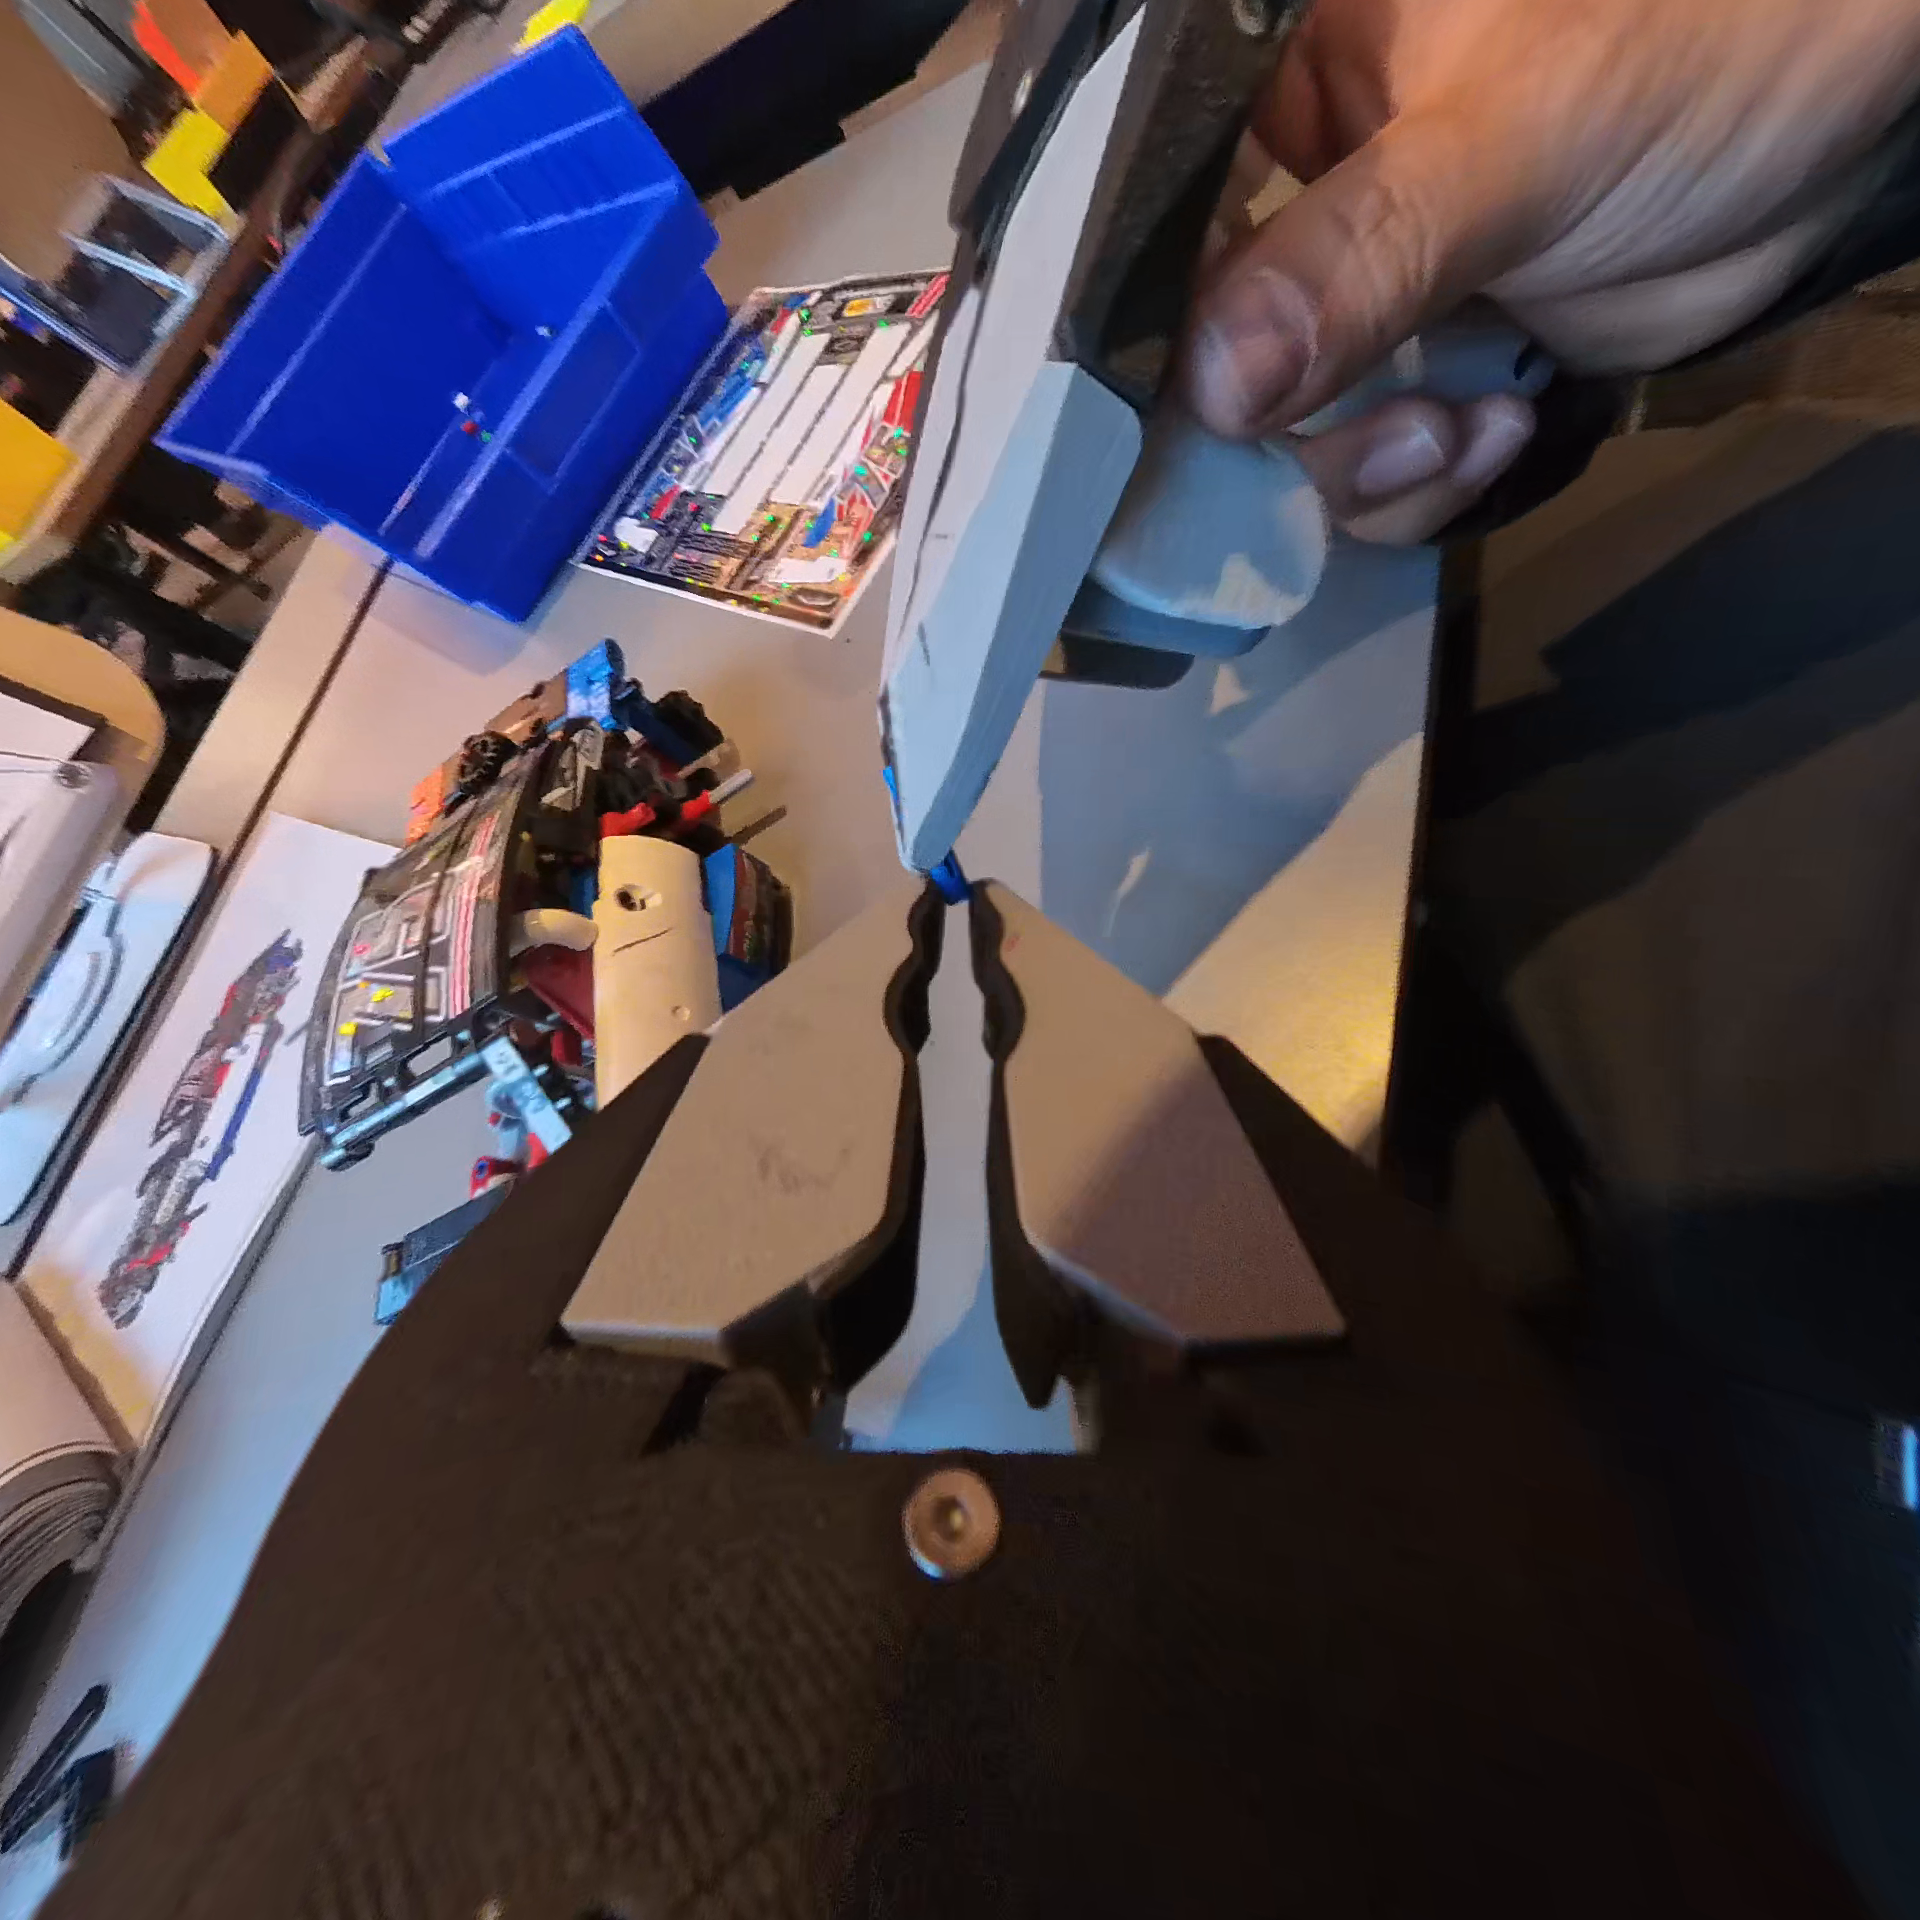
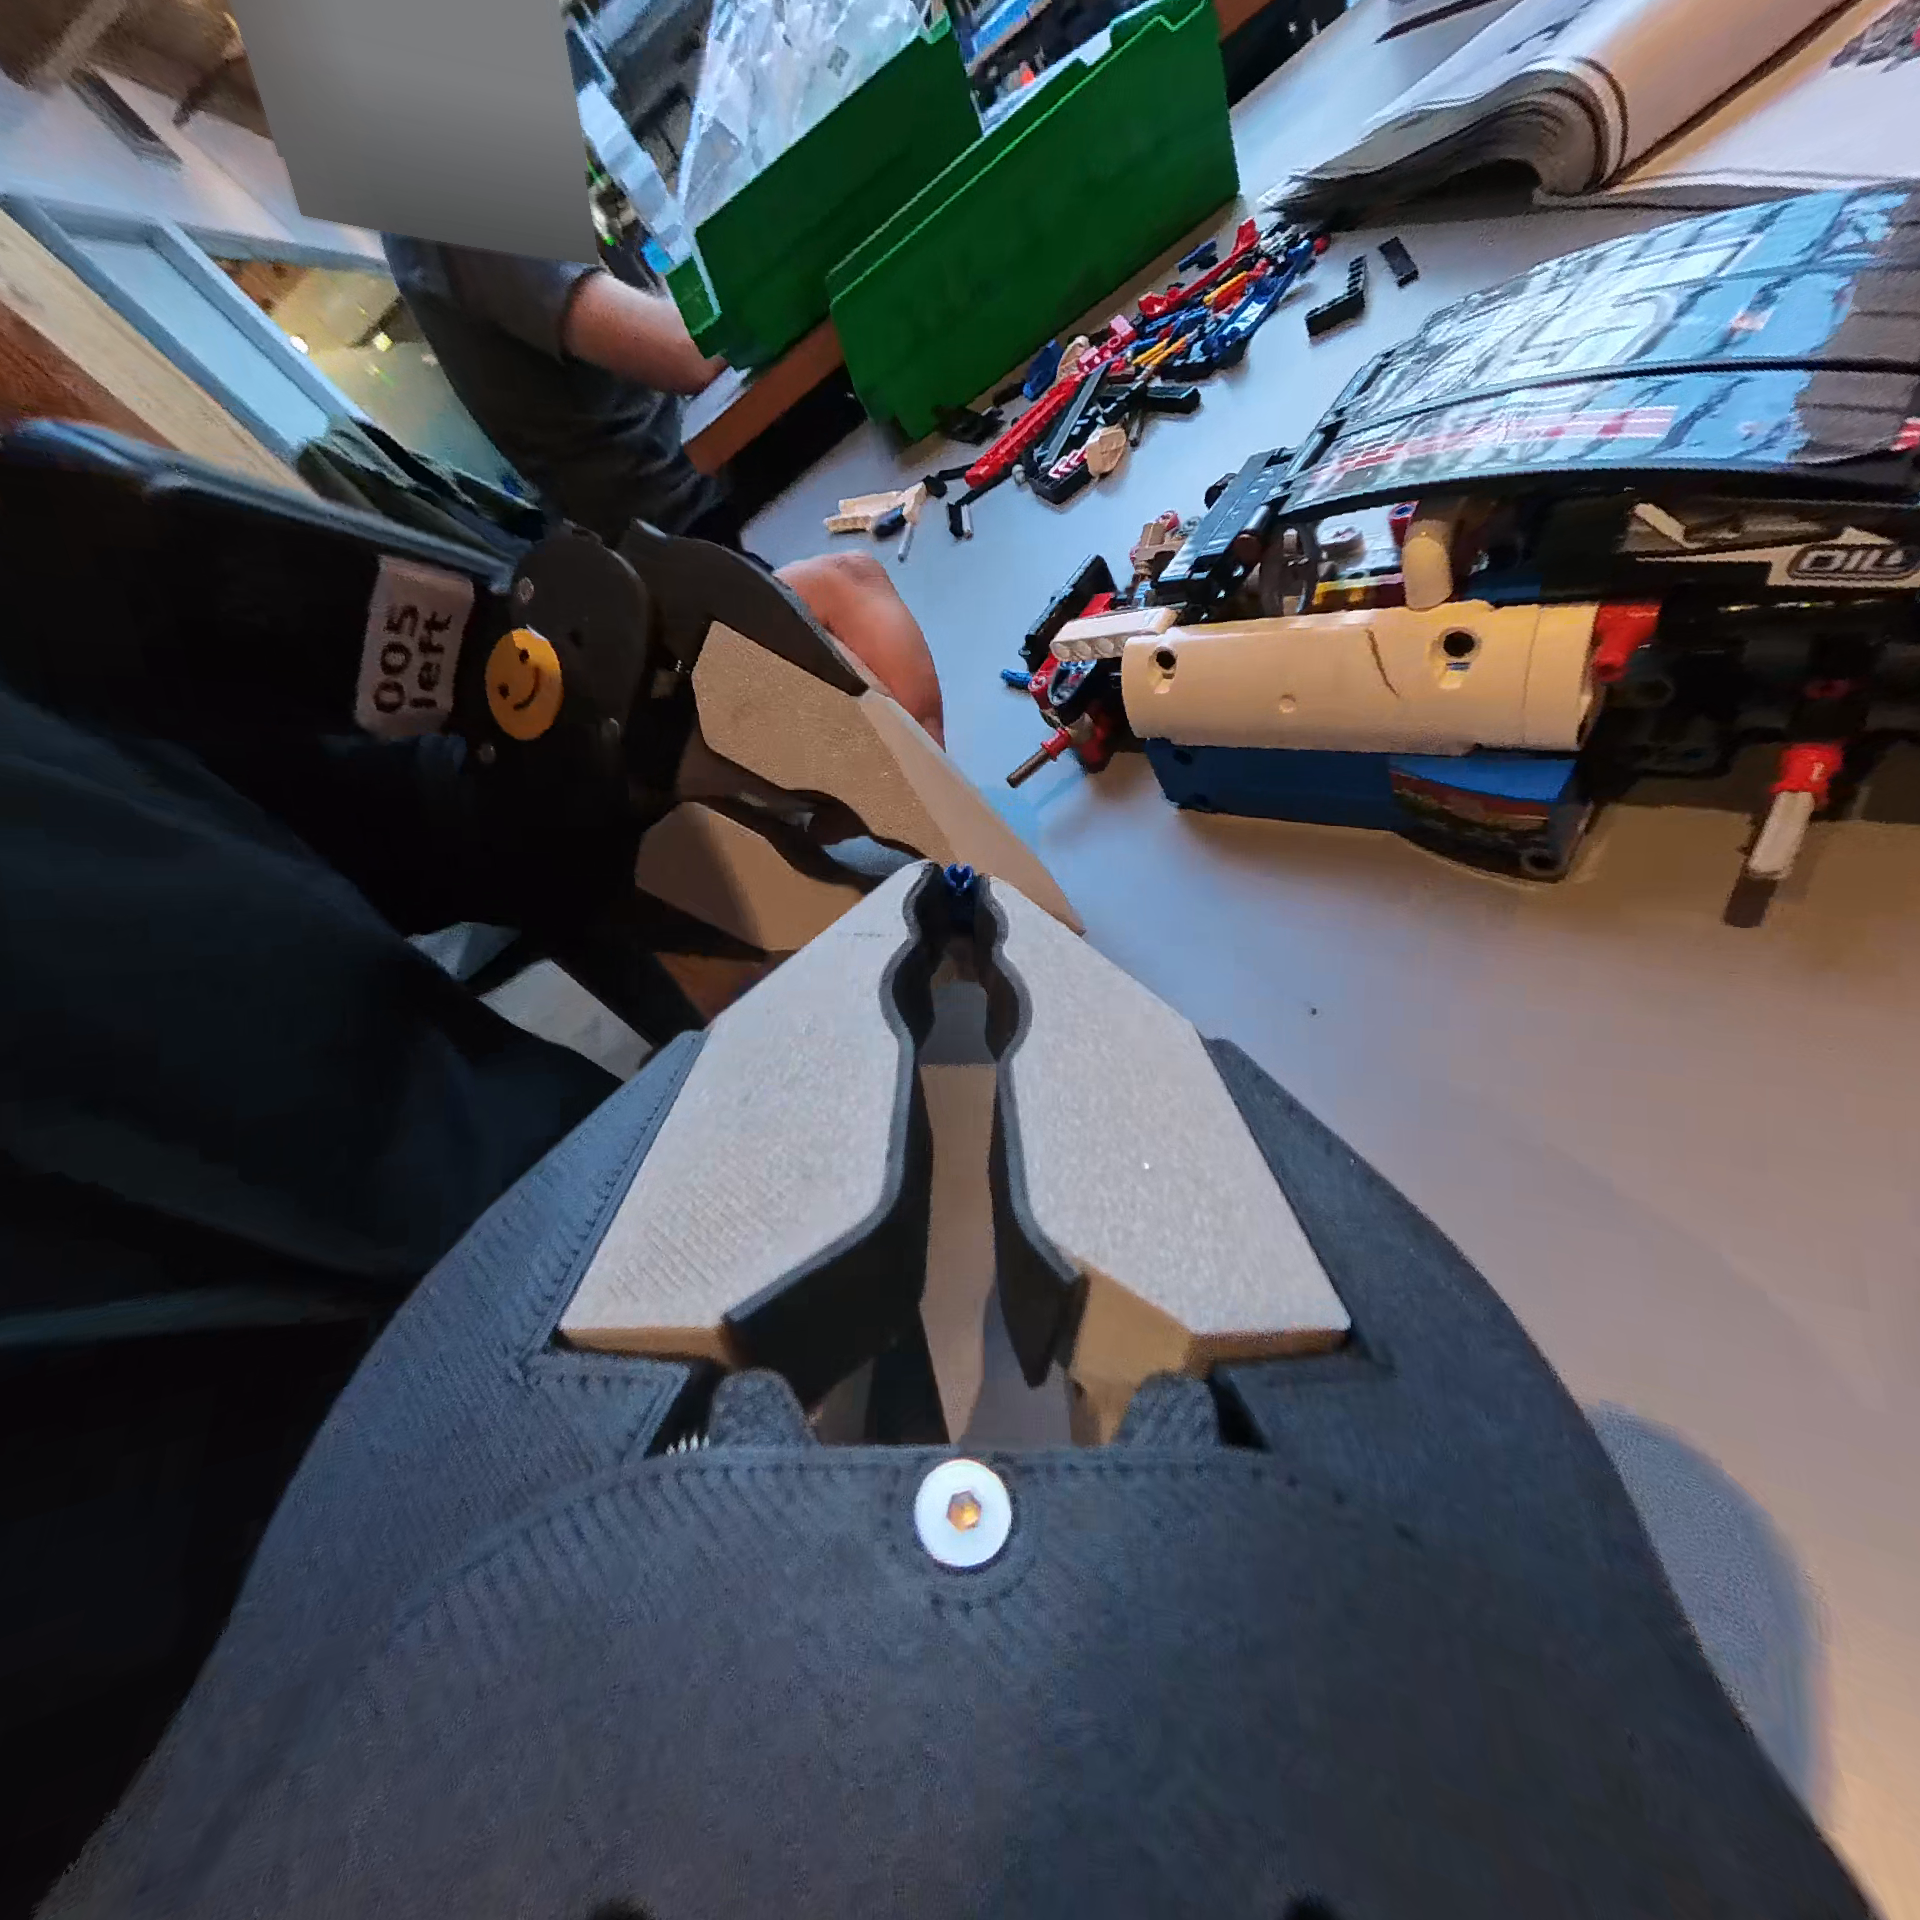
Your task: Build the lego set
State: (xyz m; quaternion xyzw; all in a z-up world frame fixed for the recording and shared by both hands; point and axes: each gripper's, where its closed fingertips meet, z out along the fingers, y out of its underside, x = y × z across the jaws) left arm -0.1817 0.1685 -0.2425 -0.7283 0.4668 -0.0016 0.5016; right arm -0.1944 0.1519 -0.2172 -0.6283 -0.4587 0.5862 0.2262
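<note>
Grippers meet tip to tip on one blue pin

Left gripper (image 1: 951,899) has its jaws nearly closed, nipping a small blue pin (image 1: 948,878) at the very tips. Right gripper (image 2: 958,896) meets it head-on, jaws also nearly closed, pinching what looks like the same pin (image 2: 956,883). Which one truly bears the load I cannot tell. For a clean handover, I judge one side should keep its squeeze until the other is firm, staying in line, since so small a pin could twist out. Off to the left gripper's left, and ahead-right of the right one, the model (image 2: 1455,675) lies on the table (image 2: 1455,1143), well apart
</note>
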